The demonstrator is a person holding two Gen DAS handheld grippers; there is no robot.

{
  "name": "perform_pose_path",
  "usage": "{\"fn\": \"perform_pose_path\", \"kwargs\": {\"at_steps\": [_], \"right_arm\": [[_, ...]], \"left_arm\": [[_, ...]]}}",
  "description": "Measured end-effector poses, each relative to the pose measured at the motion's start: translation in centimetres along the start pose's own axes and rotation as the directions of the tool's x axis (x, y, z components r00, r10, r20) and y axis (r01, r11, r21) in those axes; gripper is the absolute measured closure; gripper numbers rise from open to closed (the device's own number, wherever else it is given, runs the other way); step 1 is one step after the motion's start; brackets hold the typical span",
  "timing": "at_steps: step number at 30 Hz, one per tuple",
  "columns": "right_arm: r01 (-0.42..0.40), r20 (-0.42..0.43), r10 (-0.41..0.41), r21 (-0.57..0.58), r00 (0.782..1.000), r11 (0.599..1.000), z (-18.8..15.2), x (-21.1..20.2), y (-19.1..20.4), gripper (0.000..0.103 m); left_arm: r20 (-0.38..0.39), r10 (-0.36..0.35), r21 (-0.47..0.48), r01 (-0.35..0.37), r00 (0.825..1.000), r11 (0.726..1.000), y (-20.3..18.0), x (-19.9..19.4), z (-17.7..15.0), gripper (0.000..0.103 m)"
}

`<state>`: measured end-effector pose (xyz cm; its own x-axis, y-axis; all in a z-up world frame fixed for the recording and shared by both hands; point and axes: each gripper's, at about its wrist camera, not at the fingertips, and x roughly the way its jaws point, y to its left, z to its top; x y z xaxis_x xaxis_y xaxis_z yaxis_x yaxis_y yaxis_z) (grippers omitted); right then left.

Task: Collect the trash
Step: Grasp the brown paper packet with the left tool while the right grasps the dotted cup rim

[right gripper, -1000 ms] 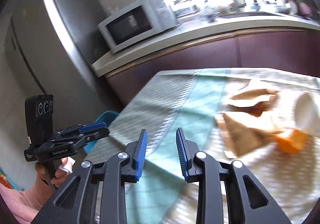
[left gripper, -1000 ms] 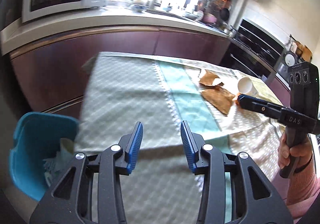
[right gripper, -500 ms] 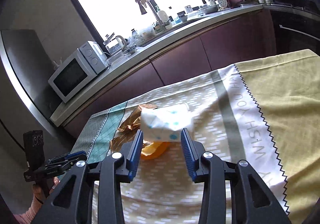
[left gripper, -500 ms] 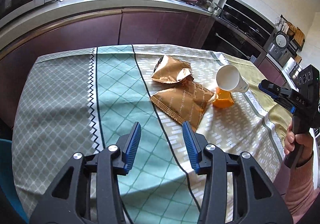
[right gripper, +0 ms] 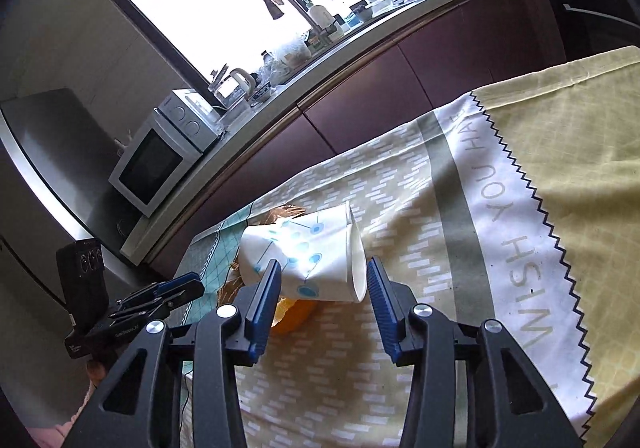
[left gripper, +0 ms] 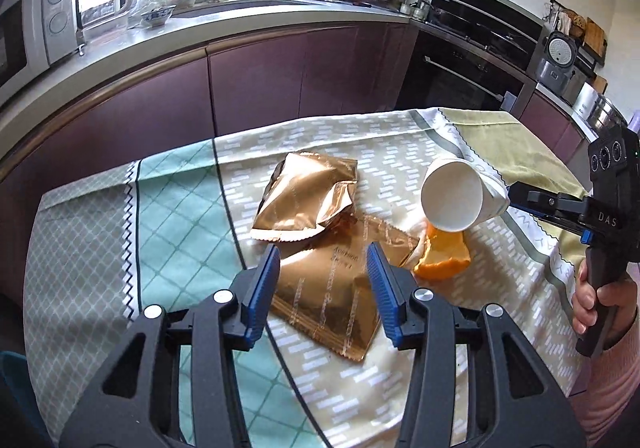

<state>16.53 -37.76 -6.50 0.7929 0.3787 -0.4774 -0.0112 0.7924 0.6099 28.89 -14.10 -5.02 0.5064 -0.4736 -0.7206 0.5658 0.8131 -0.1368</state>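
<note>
Two gold foil wrappers lie on the tablecloth, an upper one overlapping a lower one. My left gripper hovers open just above the lower wrapper, its fingers on either side of the near part. A white paper cup with blue dots lies on its side, resting partly on an orange peel. My right gripper is open, with the cup right at its fingertips and the peel below. In the left wrist view the right gripper reaches the cup's base.
Purple cabinets and a cluttered counter with a microwave run behind the table. An oven wall stands at the far right. A hand holds the right gripper's handle. A dark sliver of a blue bin shows at the table's left edge.
Both grippers swung from the bin side of the table toward the trash. The left came over the lower wrapper, the right closed in on the cup and its jaws widened.
</note>
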Motion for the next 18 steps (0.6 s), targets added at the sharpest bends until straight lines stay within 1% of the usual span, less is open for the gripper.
{"fn": "perform_pose_path", "kwargs": {"at_steps": [4, 6, 9, 10, 12, 13, 15, 16, 18], "right_arm": [[-0.020, 0.001, 0.020, 0.000, 1.000, 1.000, 0.2, 0.3, 0.1, 0.060], [-0.026, -0.001, 0.026, -0.003, 1.000, 1.000, 0.2, 0.4, 0.1, 0.061], [-0.035, -0.011, 0.035, -0.007, 0.999, 0.999, 0.3, 0.7, 0.1, 0.063], [-0.037, -0.013, 0.037, -0.007, 0.999, 0.999, 0.3, 0.8, 0.1, 0.066], [-0.050, -0.021, 0.050, -0.004, 0.999, 0.999, 0.2, 1.1, 0.0, 0.070], [-0.056, -0.022, 0.056, -0.002, 0.998, 0.998, 0.2, 1.1, -0.1, 0.073], [-0.068, -0.025, 0.068, -0.002, 0.997, 0.998, 0.2, 1.1, -0.2, 0.078], [-0.073, -0.025, 0.073, 0.000, 0.997, 0.997, 0.1, 1.1, -0.2, 0.082], [-0.083, -0.030, 0.083, 0.001, 0.996, 0.997, 0.0, 1.1, -0.2, 0.087]], "left_arm": [[-0.011, -0.002, 0.047, 0.002, 1.000, 0.999, -1.4, 1.9, 1.1, 0.062], [-0.026, -0.003, 0.060, 0.004, 1.000, 0.998, -1.6, 2.9, 1.4, 0.065], [-0.045, 0.004, 0.073, -0.001, 0.999, 0.997, -1.9, 4.3, 1.7, 0.067], [-0.051, 0.004, 0.072, 0.000, 0.999, 0.997, -1.8, 4.7, 1.7, 0.068], [-0.059, 0.005, 0.070, -0.001, 0.998, 0.998, -1.6, 5.2, 1.8, 0.076], [-0.063, 0.000, 0.067, 0.004, 0.998, 0.998, -1.5, 5.4, 1.8, 0.077], [-0.072, -0.007, 0.062, 0.011, 0.997, 0.998, -1.4, 5.7, 1.8, 0.085], [-0.076, -0.011, 0.060, 0.015, 0.997, 0.998, -1.4, 5.9, 1.8, 0.086], [-0.082, -0.014, 0.053, 0.019, 0.997, 0.998, -1.3, 6.1, 1.8, 0.093]]}}
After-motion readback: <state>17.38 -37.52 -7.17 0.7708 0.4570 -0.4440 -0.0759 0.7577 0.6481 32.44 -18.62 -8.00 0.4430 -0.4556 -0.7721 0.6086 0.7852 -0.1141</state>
